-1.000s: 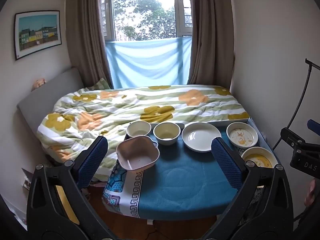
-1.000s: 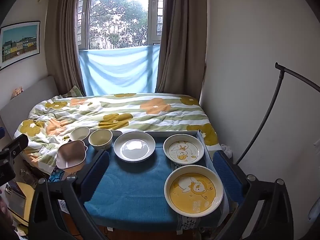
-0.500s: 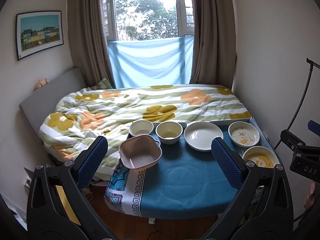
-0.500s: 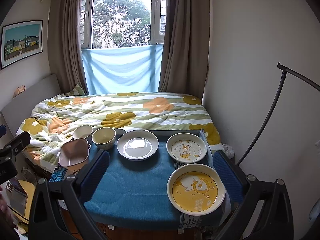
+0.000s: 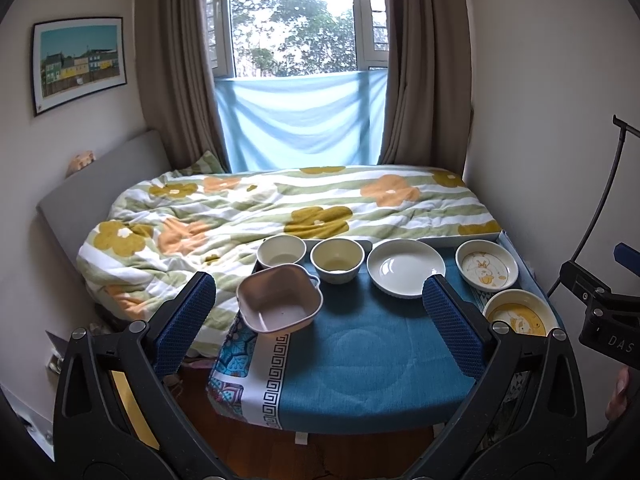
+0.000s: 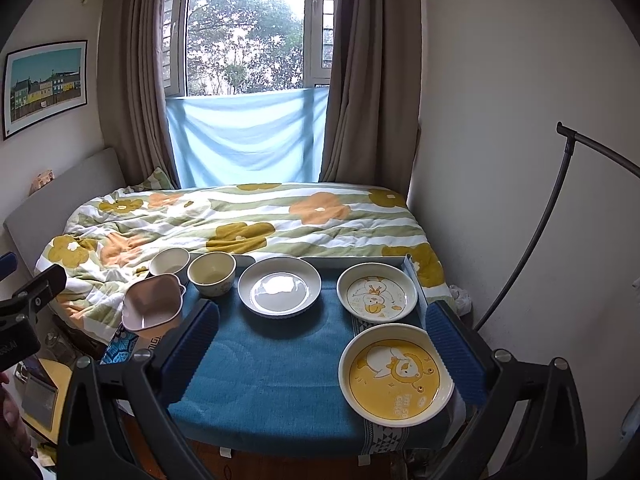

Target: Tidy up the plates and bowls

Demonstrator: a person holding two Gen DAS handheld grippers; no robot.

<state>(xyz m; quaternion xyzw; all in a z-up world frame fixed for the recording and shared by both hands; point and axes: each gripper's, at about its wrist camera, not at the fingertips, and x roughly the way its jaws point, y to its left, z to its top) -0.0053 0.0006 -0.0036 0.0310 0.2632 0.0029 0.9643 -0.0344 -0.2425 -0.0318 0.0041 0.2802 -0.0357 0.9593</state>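
On a small table with a blue cloth (image 5: 360, 352) stand a pink square bowl (image 5: 280, 303) at the front left, a white bowl (image 5: 281, 251), a cream bowl (image 5: 337, 260), a white plate (image 5: 406, 267), a duck plate (image 5: 487, 265) and a yellow plate (image 5: 519, 317). The right wrist view shows the same set: pink bowl (image 6: 153, 305), white bowl (image 6: 169, 261), cream bowl (image 6: 211, 273), white plate (image 6: 279, 286), duck plate (image 6: 377, 292), yellow plate (image 6: 396, 374). My left gripper (image 5: 320, 320) is open and empty, held back from the table. My right gripper (image 6: 320, 356) is open and empty, near the yellow plate.
A bed with a flowered quilt (image 5: 280, 204) lies right behind the table. A wall (image 6: 520, 160) and a dark stand pole (image 6: 532, 232) are on the right. A yellow side table (image 6: 44, 396) stands low at the left. The right gripper shows at the left view's edge (image 5: 600, 312).
Both views have shifted slightly to the right and a little closer to the table. The dishes have not moved and both grippers stay open.
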